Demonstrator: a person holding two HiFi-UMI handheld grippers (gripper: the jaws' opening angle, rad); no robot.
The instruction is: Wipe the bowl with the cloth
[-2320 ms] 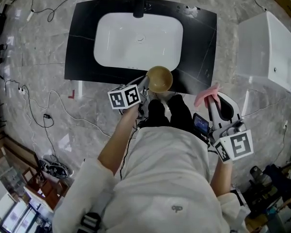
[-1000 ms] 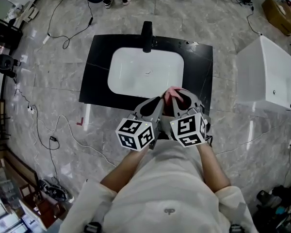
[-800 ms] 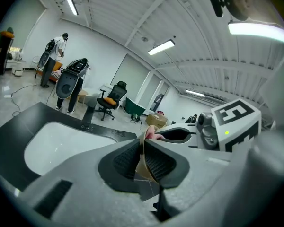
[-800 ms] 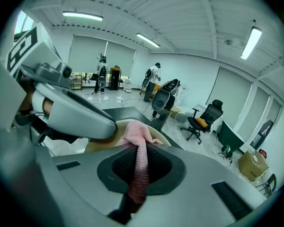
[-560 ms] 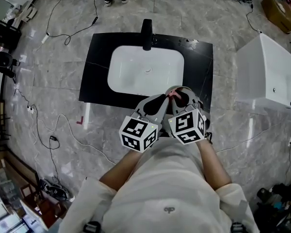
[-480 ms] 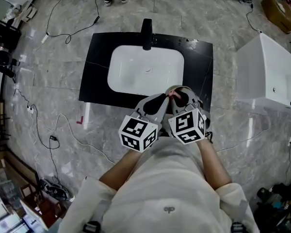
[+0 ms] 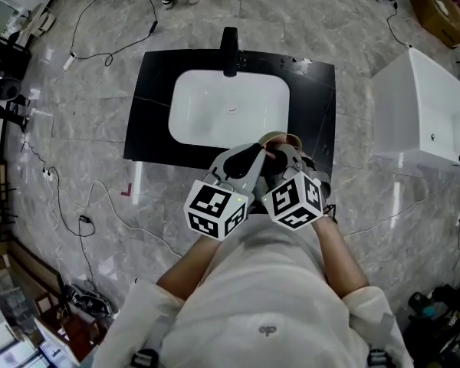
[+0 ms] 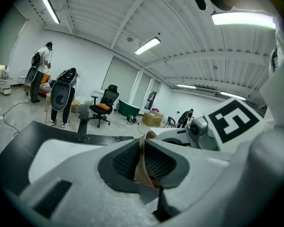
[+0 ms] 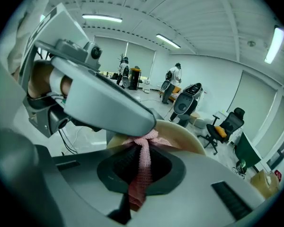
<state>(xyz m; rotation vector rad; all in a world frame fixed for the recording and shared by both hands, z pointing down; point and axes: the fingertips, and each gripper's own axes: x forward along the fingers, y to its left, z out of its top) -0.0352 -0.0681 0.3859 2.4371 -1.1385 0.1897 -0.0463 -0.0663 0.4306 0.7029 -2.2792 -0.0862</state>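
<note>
Change: left gripper (image 8: 143, 163) and right gripper (image 9: 141, 171), well apart moments ago, now meet, with the cloth (image 9: 145, 145) at the bowl (image 9: 190, 138).
Bowl: tan, held up over the black counter's (image 7: 149, 133) front edge, near the white sink (image 7: 228, 107).
Cloth: pink, bunched against the bowl's rim.
Left gripper: jaws clamped on the bowl's rim.
Right gripper: jaws closed on the cloth.

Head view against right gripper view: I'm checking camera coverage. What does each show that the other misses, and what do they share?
Only the head view: the white sink and the faucet. Only the right gripper view: the right gripper's jaws shut on the pink cloth. Both: the tan bowl and the left gripper.
</note>
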